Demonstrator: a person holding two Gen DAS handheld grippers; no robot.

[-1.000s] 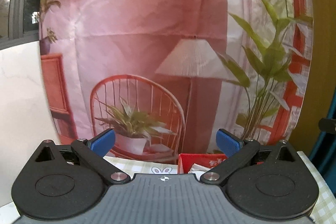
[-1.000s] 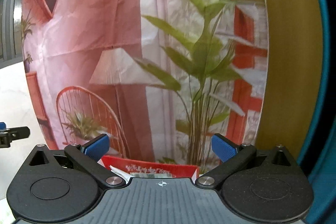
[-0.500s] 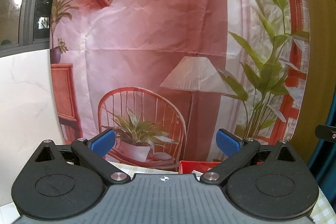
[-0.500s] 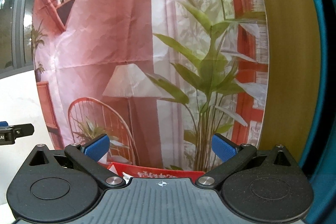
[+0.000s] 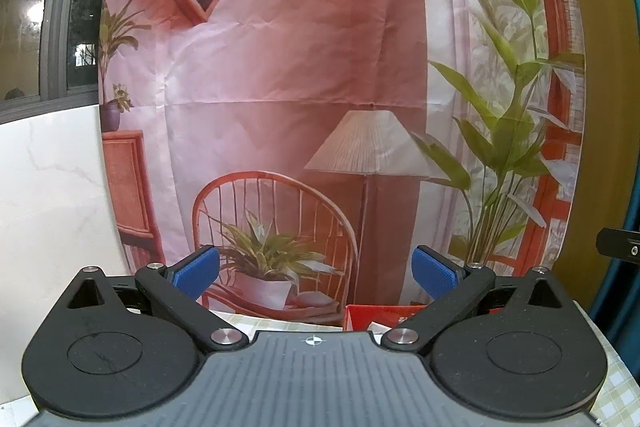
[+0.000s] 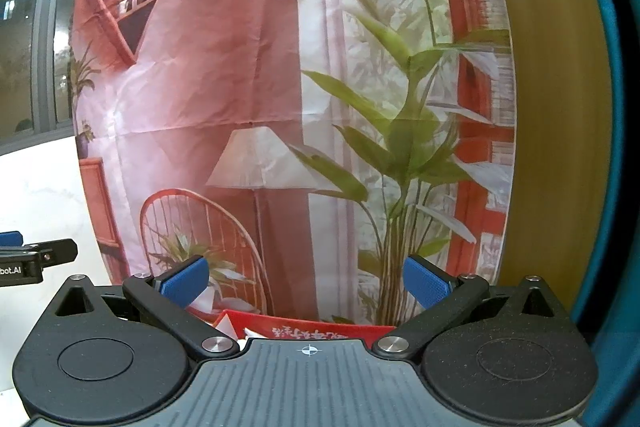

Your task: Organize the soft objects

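My left gripper is open, its blue pads wide apart with nothing between them. It points at a printed backdrop, well above the table. A red box with something white inside peeks over the gripper body, low and right of centre. My right gripper is open too and holds nothing. The same red box, printed with white characters, shows just under its fingers with white material at its left end. No soft object shows in full.
A wrinkled backdrop printed with a chair, lamp and plants hangs behind the table. A checked tablecloth covers the table. White marble wall and a dark window lie left. A yellow panel and teal edge stand right.
Both grippers have tilted upward: the backdrop slid down in both views and the red box and tablecloth sank behind the gripper bodies. The jaws stayed open.
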